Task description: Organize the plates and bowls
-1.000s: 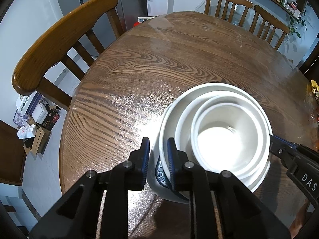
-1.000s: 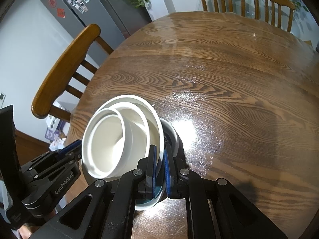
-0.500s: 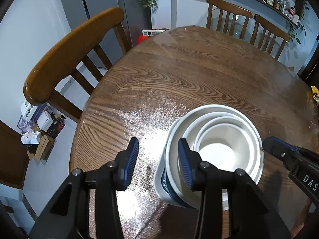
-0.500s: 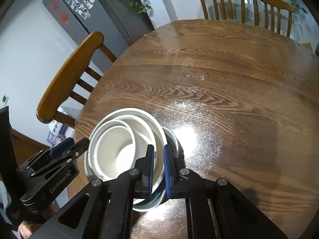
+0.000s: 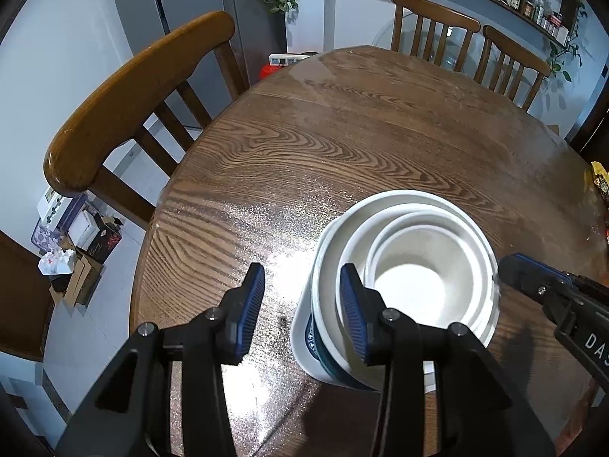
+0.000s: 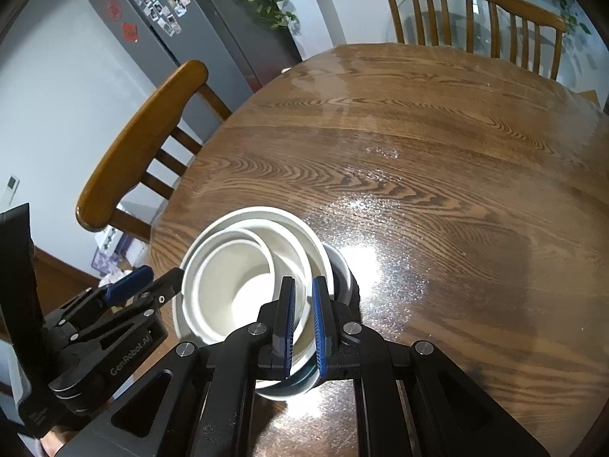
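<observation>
2 wrist fisheyes, each angled steeply down, close above table [image 5: 342, 144], both sharing nested bowls [image 6: 243, 282]

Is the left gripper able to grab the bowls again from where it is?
Probably yes. The left gripper is open right beside the bowls, one finger over the rim, and nothing is between them. The right gripper pinches the far rim.
</observation>
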{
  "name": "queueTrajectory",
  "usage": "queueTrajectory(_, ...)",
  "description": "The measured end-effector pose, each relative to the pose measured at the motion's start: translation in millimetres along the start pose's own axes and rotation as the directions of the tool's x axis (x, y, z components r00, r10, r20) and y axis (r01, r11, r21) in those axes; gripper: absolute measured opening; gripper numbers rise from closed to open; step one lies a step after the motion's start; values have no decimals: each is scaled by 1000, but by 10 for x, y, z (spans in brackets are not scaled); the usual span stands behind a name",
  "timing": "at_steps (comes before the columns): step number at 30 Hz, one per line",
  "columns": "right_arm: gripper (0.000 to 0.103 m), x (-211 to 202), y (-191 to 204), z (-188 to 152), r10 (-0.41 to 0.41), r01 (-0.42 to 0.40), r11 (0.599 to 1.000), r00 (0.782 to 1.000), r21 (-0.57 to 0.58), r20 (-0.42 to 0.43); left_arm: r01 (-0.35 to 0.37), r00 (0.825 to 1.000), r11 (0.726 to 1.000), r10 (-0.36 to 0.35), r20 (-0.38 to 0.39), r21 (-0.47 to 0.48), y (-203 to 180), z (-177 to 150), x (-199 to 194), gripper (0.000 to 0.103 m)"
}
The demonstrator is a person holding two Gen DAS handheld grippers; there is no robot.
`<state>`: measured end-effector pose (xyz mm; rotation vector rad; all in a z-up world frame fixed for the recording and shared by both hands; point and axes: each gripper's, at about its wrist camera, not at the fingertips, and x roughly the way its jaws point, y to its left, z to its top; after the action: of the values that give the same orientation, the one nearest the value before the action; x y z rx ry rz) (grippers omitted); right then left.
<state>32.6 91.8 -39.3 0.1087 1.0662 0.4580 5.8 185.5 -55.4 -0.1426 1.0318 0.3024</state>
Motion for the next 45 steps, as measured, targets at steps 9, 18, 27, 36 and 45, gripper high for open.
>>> queueTrajectory(9,10,-91,31,-26,12,-12,1000,1000,-6,14,0,1000,1000,0,10,-4,12,-27,-44,40)
queueTrajectory(18,10,-162,62,-86,26,-26,999,1000,-22,13,-2,1000,1000,2,22,-9,14,-61,-113,47)
queueTrajectory(27,10,-214,134,-165,40,-40,997,999,-67,-4,-11,999,1000,11,41,-18,4,-118,-214,64)
queueTrajectory(36,59,-355,174,-297,60,-56,991,998,-126,27,-9,998,1000,10,65,-26,32,-223,-383,79)
queueTrajectory(45,83,-544,287,-421,51,-31,963,996,-267,68,-21,994,999,26,108,-47,82,-324,-570,98)
